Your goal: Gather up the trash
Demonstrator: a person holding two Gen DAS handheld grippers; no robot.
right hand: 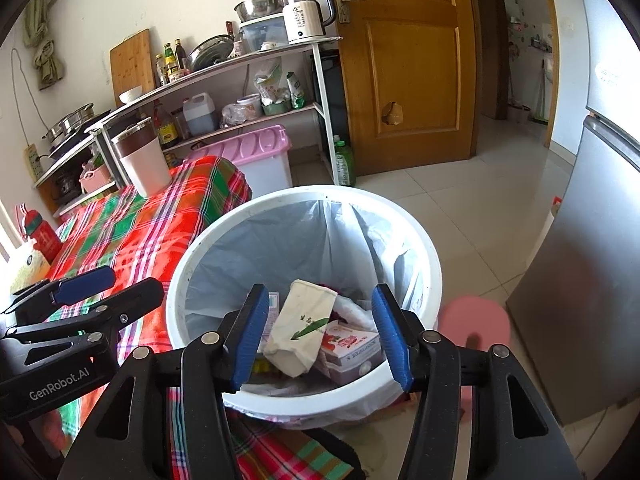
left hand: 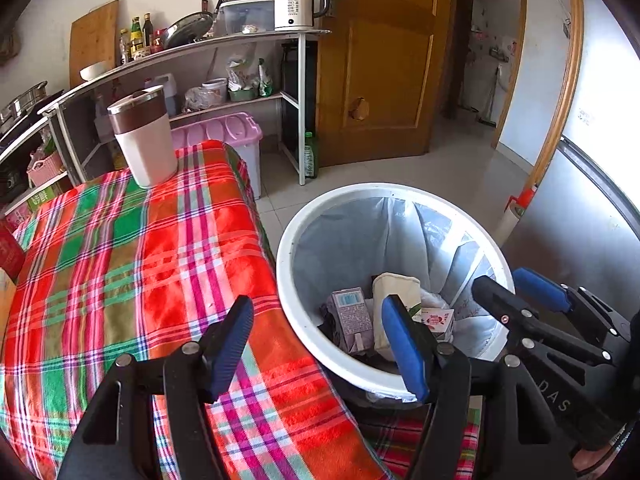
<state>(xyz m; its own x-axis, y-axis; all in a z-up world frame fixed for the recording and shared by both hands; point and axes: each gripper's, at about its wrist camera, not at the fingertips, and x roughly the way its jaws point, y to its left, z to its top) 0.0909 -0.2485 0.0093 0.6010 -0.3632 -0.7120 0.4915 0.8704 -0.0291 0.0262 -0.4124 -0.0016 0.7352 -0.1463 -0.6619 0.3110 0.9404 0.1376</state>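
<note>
Trash cartons (right hand: 300, 332) lie inside the white round lined bin (right hand: 424, 248); my right gripper (right hand: 320, 338) and left gripper (left hand: 320, 350) gape wide, both empty.

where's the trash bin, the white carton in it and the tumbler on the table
trash bin (right hand: 200, 248): right wrist view, left part of its white rim
white carton (right hand: 304, 320): right wrist view, its printed front face
tumbler (left hand: 146, 152): left wrist view, middle of its white body

Round white glossy plastic bin (right hand: 424, 248), thin translucent liner; plaid woven cloth (left hand: 120, 248), matt; cream carton (right hand: 300, 332), probably paper.
</note>
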